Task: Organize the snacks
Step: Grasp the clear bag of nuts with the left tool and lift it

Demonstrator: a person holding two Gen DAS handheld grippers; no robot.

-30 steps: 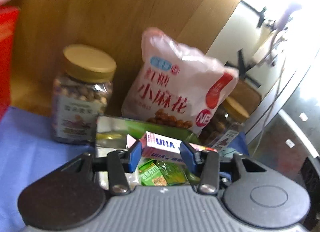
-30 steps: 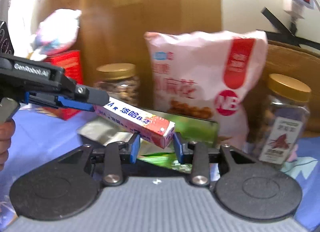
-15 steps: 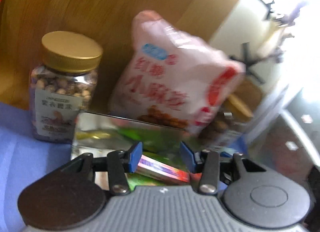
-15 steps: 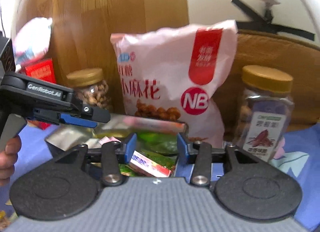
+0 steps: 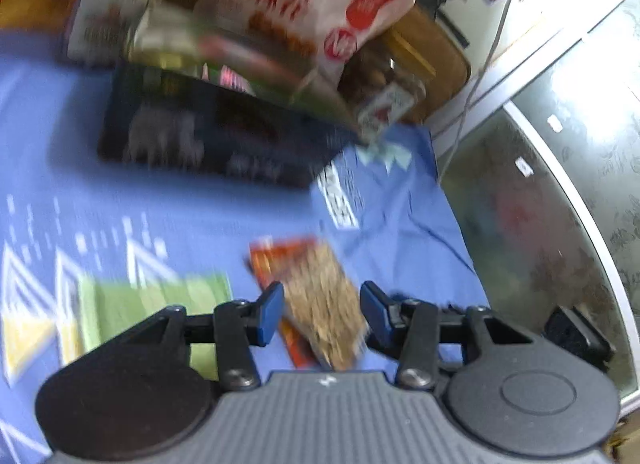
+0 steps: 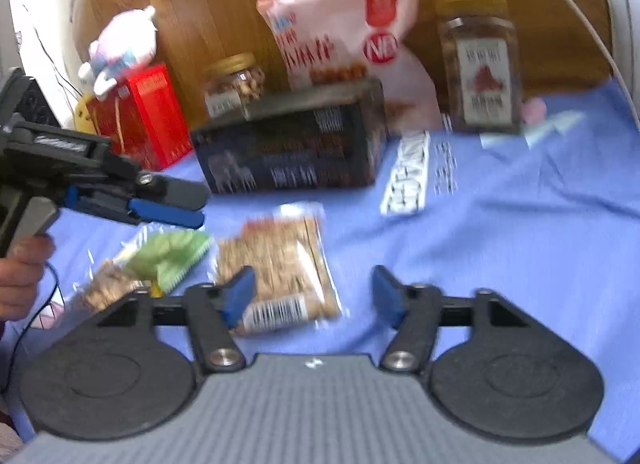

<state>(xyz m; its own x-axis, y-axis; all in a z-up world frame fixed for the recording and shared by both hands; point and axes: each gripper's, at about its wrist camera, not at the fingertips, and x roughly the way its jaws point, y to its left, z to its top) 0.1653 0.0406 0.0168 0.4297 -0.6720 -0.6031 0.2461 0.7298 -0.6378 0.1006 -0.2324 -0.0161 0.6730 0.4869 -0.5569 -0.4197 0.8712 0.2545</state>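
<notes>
Dark box (image 6: 296, 148): on blue cloth (image 6: 500, 244). Clear cracker packet (image 6: 280, 264): just before box. Green packet (image 6: 172, 252): left of crackers. Right tongs (image 6: 312, 296): released, just opened, empty. Left tongs (image 5: 322, 310): narrowly parted, empty.

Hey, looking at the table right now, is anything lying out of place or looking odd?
Yes. Three snack packets lie loose on the blue cloth before the dark box: a nut-bar packet, a green packet and a small clear one. The pink snack bag leans crookedly behind the box.
</notes>
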